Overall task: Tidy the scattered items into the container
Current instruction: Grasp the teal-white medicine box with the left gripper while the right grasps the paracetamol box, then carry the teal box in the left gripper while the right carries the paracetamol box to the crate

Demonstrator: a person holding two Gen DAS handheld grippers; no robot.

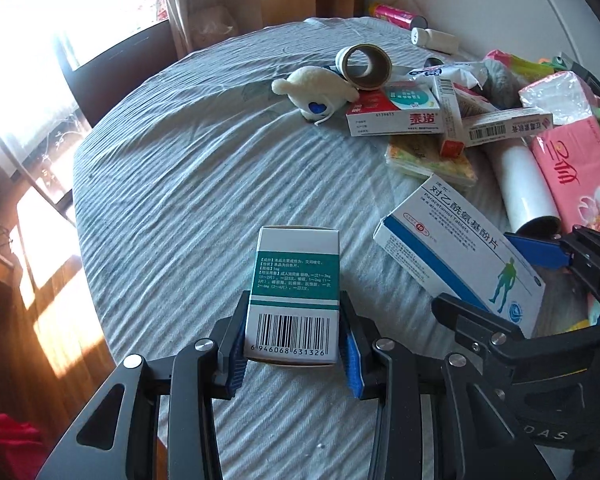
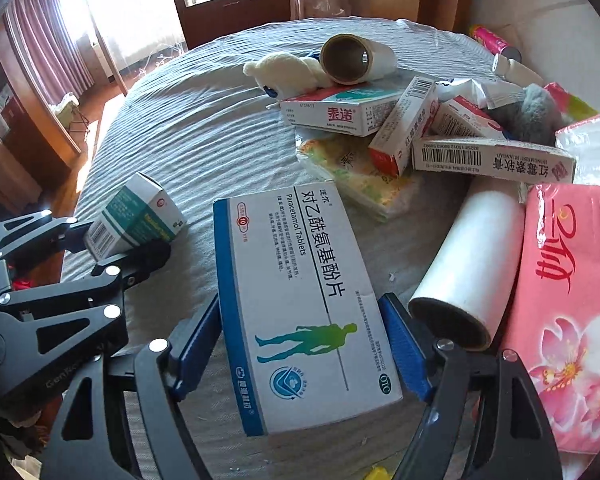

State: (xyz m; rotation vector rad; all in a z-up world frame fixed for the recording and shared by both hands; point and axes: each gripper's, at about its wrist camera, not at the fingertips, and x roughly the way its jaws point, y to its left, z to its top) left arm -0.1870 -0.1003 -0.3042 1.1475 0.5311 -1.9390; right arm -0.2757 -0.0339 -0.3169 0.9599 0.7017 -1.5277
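While sunlight pours in from the windows on the left, a small green-and-white medicine box (image 1: 293, 294) is gripped by the left tool (image 1: 294, 344), both blue pads pressed flat on its sides, barcode end nearest the camera, over the striped grey bedsheet (image 1: 188, 184). Just to the right, a bigger blue-and-white Paracetamol Tablets box (image 2: 306, 304) is clamped across its width by the right tool (image 2: 302, 350), held above the sheet too.

Behind those, the rest of the pile is spread out on the bed: a white plush toy (image 1: 314, 90) is touching a brown tape roll (image 1: 365, 66), with a red-and-white medicine box (image 1: 394, 112) just beside them. Further right, a couple of slim cartons are stacked crosswise, a floral tissue pack (image 2: 360, 176) is lying underneath, then a white lint-roller refill (image 2: 466, 264) is seen beside a pink tissue pack (image 2: 568, 280). No container can be clearly made out in either view.
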